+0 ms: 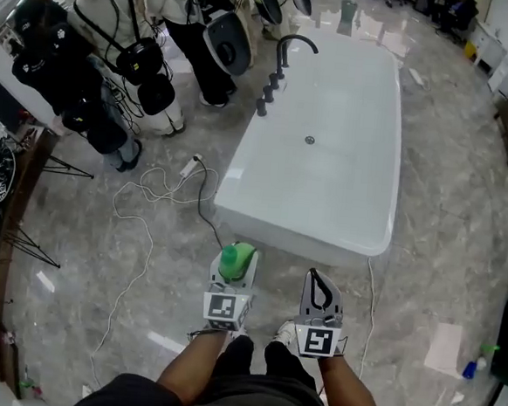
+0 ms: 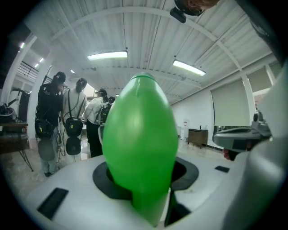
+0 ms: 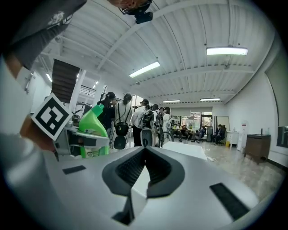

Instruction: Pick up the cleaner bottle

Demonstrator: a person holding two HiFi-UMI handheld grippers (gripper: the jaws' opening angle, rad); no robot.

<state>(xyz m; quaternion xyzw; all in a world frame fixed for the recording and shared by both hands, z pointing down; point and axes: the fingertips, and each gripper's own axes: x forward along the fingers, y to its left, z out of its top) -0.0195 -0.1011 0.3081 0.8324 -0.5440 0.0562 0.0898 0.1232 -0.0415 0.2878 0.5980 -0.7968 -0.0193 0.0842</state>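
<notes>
The green cleaner bottle (image 1: 237, 259) is gripped between the jaws of my left gripper (image 1: 233, 273), held up in front of me over the grey marble floor. In the left gripper view the bottle (image 2: 141, 143) fills the middle, with the jaws closed round it. The right gripper view shows the bottle (image 3: 92, 123) from the side, upright in the left gripper (image 3: 85, 140). My right gripper (image 1: 321, 289) hangs beside it to the right. Its jaws (image 3: 144, 173) are shut together with nothing between them.
A white bathtub (image 1: 357, 223) with a dark faucet (image 1: 292, 47) stands just ahead. A white cable (image 1: 149, 200) trails over the floor at the left. Several people (image 1: 118, 38) stand at the back left. A pale sheet (image 1: 446, 346) and small bottles (image 1: 478, 360) lie at the right.
</notes>
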